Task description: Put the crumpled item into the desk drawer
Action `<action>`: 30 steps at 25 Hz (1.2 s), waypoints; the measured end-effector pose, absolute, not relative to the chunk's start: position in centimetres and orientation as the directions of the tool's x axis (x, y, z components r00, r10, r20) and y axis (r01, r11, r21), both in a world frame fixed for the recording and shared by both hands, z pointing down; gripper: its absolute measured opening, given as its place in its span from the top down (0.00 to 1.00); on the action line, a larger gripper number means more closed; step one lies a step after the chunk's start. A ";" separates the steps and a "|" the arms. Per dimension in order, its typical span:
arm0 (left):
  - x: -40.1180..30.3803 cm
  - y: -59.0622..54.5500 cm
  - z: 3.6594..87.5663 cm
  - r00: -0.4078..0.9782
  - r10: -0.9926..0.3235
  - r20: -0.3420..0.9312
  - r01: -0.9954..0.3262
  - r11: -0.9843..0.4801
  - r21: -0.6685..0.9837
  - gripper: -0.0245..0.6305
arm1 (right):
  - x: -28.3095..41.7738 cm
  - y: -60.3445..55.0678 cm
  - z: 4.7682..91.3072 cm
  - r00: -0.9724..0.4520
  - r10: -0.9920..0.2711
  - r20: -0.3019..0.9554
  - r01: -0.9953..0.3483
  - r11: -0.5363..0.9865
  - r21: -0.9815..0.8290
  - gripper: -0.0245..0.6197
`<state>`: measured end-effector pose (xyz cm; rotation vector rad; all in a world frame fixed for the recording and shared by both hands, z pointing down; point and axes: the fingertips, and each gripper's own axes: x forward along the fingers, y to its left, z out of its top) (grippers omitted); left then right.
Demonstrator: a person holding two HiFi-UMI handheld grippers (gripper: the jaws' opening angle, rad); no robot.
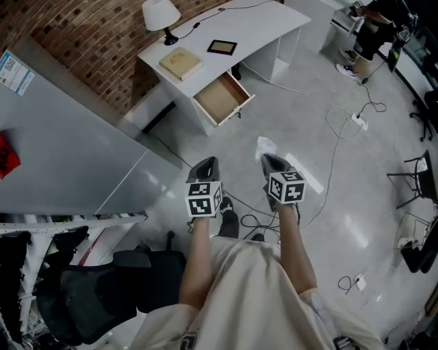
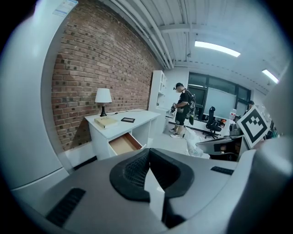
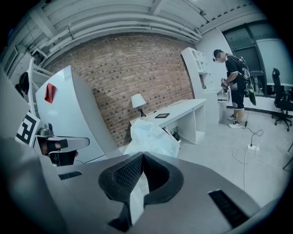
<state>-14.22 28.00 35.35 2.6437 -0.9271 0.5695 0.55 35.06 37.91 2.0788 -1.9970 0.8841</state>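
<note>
The crumpled item held away from the bench.
The right gripper clamps it, seemingly plastic; the left gripper is closed, empty; the drawer is open.

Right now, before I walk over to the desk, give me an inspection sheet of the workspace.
Surface: white desk, mostly bare.
Job's things: crumpled item held; drawer open, nothing seen inside.
Clutter: lamp, book, dark frame on the desk.
Grippers: right gripper shut on the crumpled item; left gripper shut, empty.
Cables: loose cables on the floor.
Surroundings: brick wall, office chair, a person farther off.
</note>
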 end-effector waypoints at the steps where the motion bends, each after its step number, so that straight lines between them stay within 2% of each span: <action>1: -14.1 27.0 35.4 0.718 -0.529 0.452 -0.642 -0.755 0.134 0.94 | 0.6 34.1 38.1 -0.047 -0.870 0.491 -0.947 -0.117 -0.298 0.92; 17: -13.2 14.1 37.8 0.747 -0.463 0.477 -0.596 -0.784 0.173 0.94 | -1.1 20.9 40.7 -0.067 -0.824 0.563 -0.964 -0.091 -0.249 0.92; 30: -14.0 10.0 39.1 0.740 -0.466 0.485 -0.615 -0.761 0.208 0.94 | -1.1 17.1 41.6 -0.066 -0.813 0.578 -0.965 -0.096 -0.245 0.92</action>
